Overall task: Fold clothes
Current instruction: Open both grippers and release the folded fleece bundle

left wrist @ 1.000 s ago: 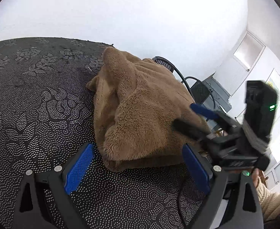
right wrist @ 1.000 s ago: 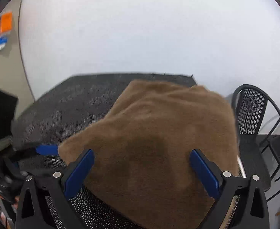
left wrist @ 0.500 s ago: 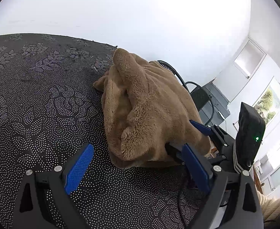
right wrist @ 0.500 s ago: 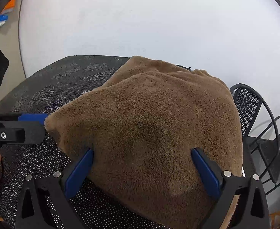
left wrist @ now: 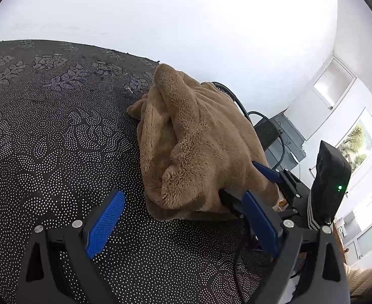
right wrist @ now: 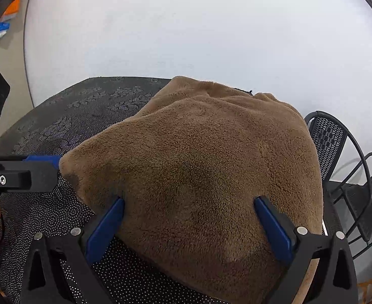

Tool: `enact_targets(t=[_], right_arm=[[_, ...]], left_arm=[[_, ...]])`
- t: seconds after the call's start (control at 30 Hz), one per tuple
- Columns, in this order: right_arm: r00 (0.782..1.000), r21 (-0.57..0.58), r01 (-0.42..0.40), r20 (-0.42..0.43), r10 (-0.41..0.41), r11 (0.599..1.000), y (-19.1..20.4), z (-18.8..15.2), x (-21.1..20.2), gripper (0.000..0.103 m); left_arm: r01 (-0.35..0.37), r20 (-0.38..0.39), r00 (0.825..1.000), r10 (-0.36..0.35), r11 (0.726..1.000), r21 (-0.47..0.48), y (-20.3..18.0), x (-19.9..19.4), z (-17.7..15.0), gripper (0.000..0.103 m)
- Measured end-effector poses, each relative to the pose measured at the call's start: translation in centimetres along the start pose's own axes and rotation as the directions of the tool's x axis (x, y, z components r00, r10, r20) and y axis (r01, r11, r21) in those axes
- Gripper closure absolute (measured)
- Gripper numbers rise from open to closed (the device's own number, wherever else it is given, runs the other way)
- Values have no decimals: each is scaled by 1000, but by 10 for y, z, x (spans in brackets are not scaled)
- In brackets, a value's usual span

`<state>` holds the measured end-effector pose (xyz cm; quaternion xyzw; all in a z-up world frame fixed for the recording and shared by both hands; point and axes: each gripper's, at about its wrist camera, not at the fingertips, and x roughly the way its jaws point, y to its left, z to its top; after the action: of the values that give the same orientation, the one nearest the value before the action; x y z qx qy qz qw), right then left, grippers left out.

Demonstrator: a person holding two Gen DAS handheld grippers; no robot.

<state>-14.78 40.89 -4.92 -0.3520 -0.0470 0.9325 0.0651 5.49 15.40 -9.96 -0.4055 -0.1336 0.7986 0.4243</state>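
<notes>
On dotted black tablecloth (left wrist: 46,139): brown fleece (left wrist: 201,147); white wall (left wrist: 186,25).

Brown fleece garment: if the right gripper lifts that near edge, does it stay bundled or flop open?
The brown fleece garment probably flops: it lies in loose, slumped folds. The thick pile likely grips the black dotted tablecloth, so pushing would bunch it. The right gripper has its jaws open around the near edge.

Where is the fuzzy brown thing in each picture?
Left wrist view: the brown fleece garment is heaped right of centre.
Right wrist view: the brown fleece garment fills the lower middle.
Shared landmark: the dark dotted tablecloth beneath it.
</notes>
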Motion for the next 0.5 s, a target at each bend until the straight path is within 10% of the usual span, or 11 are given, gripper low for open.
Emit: enact_targets(t=[0.5], right_arm=[[1000, 19, -9, 15, 8, 1000, -7, -4, -7, 0]], left_arm=[[-2, 34, 999, 2, 1000, 5, -10, -13, -6, 6]])
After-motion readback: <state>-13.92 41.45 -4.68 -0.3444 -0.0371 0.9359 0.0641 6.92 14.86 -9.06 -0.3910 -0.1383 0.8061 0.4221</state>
